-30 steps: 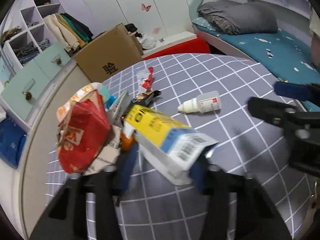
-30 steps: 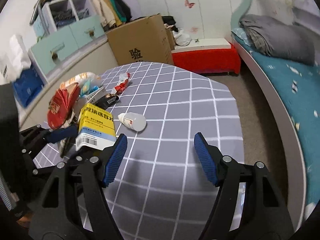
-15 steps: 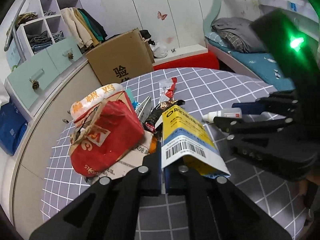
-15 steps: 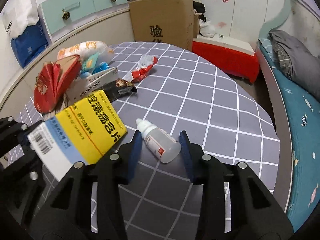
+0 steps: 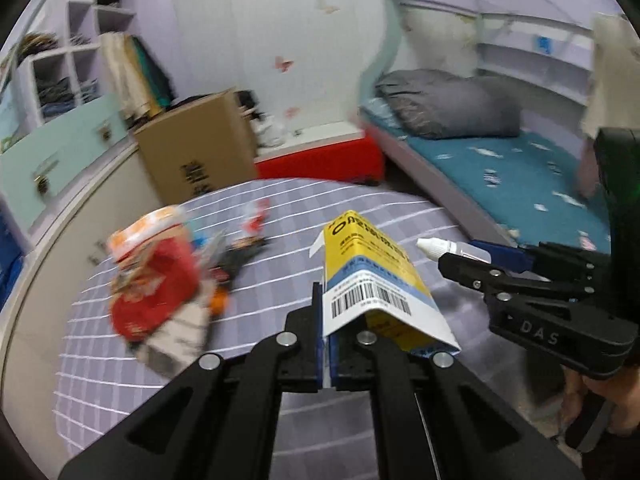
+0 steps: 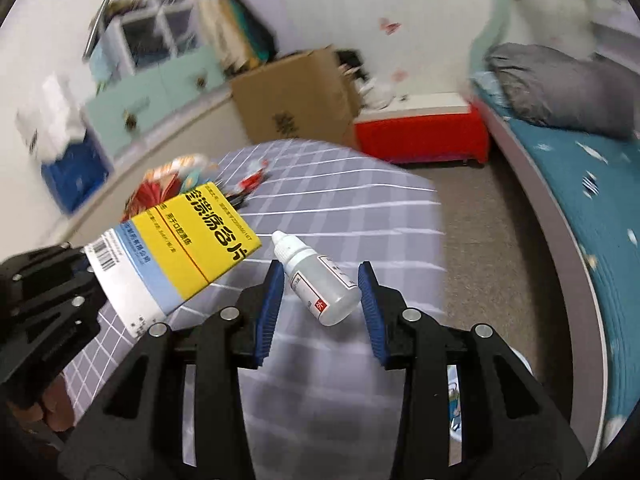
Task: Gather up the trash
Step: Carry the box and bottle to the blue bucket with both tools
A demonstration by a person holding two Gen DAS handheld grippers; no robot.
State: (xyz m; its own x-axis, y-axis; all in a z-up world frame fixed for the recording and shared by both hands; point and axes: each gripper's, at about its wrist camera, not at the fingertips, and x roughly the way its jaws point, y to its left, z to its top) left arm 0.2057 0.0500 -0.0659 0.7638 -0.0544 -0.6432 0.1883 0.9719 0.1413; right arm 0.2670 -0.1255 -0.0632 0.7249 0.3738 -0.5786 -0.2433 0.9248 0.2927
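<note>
My left gripper (image 5: 329, 332) is shut on a flattened yellow, blue and white medicine box (image 5: 372, 280) and holds it above the grey checked table (image 5: 280, 216). The box also shows in the right wrist view (image 6: 176, 256). My right gripper (image 6: 322, 296) is closed on a small white dropper bottle (image 6: 320, 284), lifted off the table; the bottle's tip shows in the left wrist view (image 5: 444, 245). A pile of trash lies on the table's left side, with a red snack bag (image 5: 154, 292) on top.
A cardboard carton (image 5: 192, 152) and a red low bench (image 5: 320, 160) stand on the floor behind the table. A bed with a teal sheet (image 5: 500, 176) runs along the right. Drawers and shelves (image 5: 52, 128) line the left wall.
My right gripper closed on the dropper bottle and lifted it off the table. My left gripper rose with the medicine box. Both views are blurred by motion.
</note>
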